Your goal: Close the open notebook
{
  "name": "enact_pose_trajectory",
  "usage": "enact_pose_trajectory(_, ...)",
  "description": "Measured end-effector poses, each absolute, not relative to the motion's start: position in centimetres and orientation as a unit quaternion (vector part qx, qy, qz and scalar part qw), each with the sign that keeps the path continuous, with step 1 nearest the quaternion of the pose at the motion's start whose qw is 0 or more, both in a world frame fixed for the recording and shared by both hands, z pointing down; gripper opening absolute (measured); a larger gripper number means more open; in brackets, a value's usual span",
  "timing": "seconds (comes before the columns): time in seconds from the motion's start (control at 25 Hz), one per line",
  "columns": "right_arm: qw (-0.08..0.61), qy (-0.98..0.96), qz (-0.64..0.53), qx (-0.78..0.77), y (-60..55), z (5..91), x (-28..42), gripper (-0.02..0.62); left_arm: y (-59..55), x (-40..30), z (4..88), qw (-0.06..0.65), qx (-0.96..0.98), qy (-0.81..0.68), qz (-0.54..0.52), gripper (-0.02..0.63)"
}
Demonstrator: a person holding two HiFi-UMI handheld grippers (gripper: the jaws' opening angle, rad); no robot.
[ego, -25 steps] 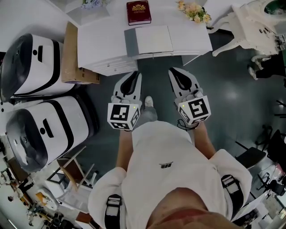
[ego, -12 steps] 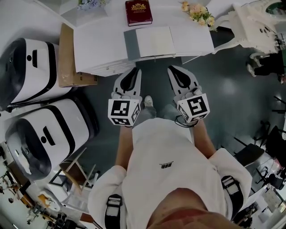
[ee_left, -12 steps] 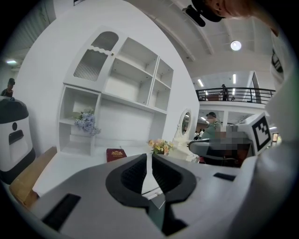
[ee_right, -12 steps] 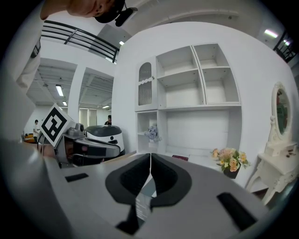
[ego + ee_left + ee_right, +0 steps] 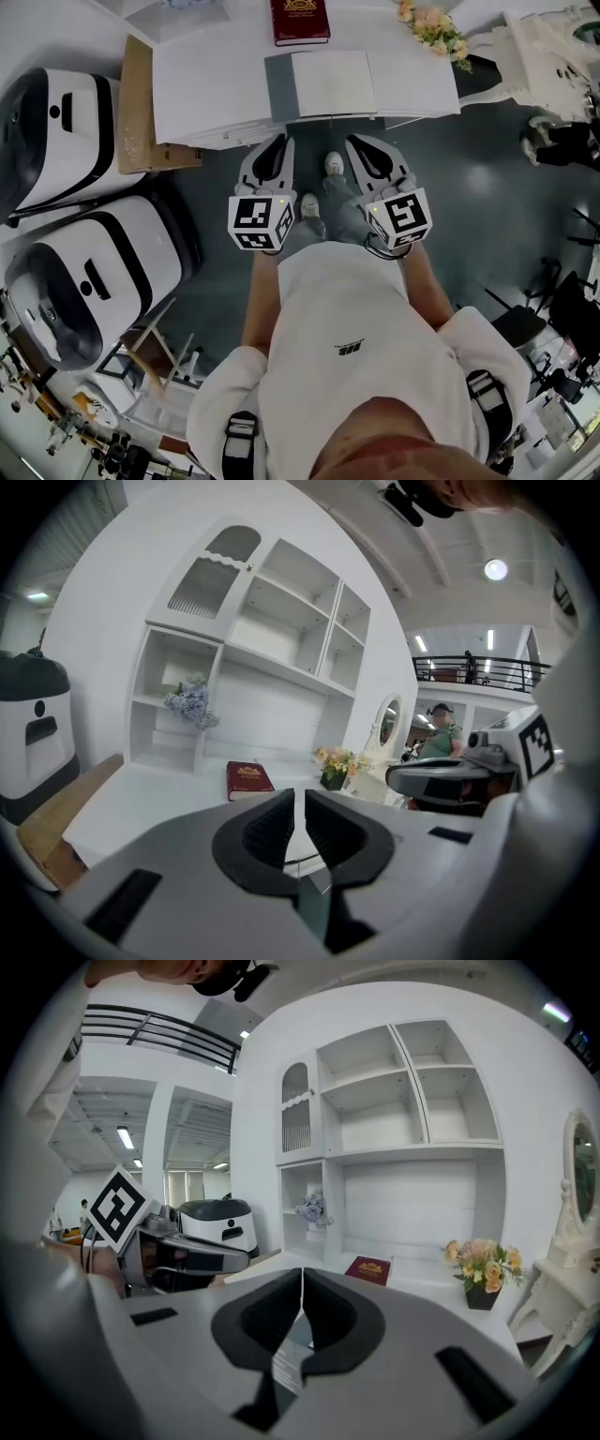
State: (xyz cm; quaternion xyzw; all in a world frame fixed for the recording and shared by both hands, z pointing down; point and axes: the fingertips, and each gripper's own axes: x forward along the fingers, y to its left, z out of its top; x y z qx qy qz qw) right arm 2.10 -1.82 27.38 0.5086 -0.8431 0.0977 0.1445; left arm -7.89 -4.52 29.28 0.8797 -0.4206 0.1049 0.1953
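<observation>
Only the head view shows the open notebook (image 5: 361,84) whole; left claw (image 5: 273,142) and right claw (image 5: 362,142) clenched, empty.

A white table (image 5: 206,84) stands on a dark, glossy floor (image 5: 487,187). Behind it a white shelf unit (image 5: 272,639) rises against a white wall (image 5: 94,621). Two white-and-black machines (image 5: 56,122) sit at the left. A ceiling lamp (image 5: 495,569) glows above a railed balcony (image 5: 487,663).

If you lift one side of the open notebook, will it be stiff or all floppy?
The notebook lies flat and wide open, so it probably folds easily at the middle. Its grey cover, showing left of the pages, is probably stiffer than them. It likely slides on the smooth white desk.
</observation>
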Motion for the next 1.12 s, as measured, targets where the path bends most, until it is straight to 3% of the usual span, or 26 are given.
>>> enact_pose_trajectory(1.12, 0.182, -0.884, 0.115, 0.414, -10.1, 37.4, 0.2, -0.002, -10.4, -9.1, 40.9, 0.26, 0.83, -0.476, 0.13, 0.0)
